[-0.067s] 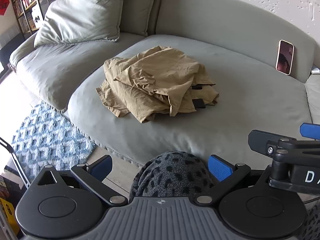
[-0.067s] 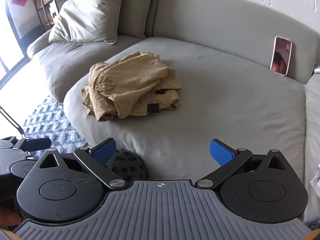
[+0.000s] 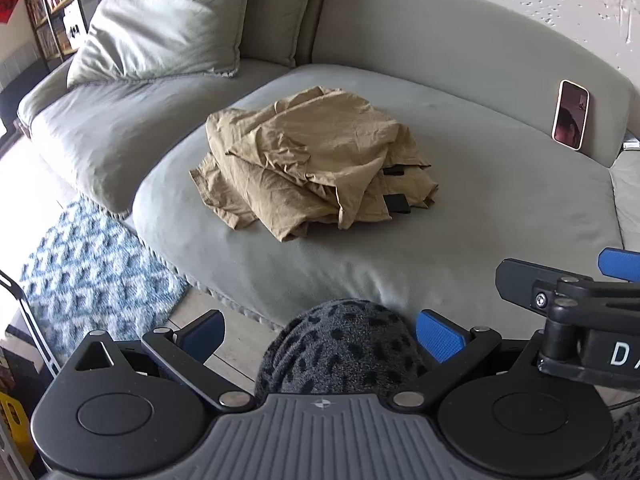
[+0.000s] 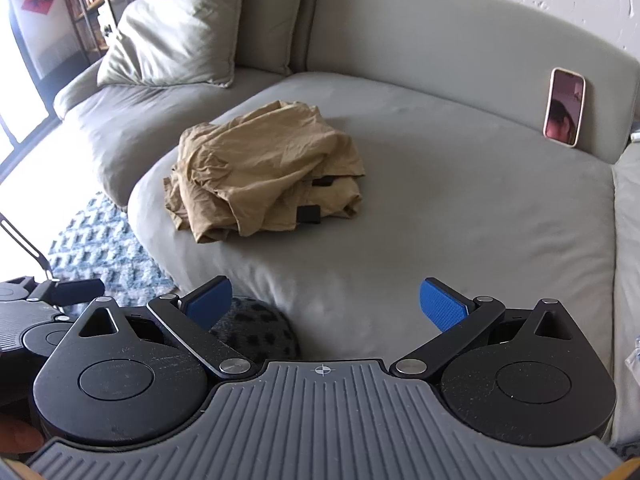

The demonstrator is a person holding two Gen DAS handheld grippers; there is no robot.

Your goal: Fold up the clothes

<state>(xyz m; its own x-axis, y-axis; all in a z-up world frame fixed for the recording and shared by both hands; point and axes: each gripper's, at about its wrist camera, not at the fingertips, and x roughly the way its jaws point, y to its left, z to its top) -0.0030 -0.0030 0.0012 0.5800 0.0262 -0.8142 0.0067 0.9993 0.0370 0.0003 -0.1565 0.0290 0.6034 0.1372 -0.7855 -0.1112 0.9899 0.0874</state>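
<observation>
Fingers on both our grippers, left gripper [image 3: 320,334] and right gripper [image 4: 326,306], stand wide apart, holding nothing. Since a moment ago almost nothing has shifted: the garment [image 3: 316,162] lies bunched on the sofa [image 3: 500,208], toward eleven o'clock in the right view. We judge folding has not started.

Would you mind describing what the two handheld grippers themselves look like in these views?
Both match. The left gripper and right gripper each have black linkage arms with silver pivot pins, round black side housings, a ribbed grey centre plate bearing a small crosshair mark, and blue textured pads. White lettering starting with "D" shows on the right gripper's side in the left view. No cables or sleeves are visible.
</observation>
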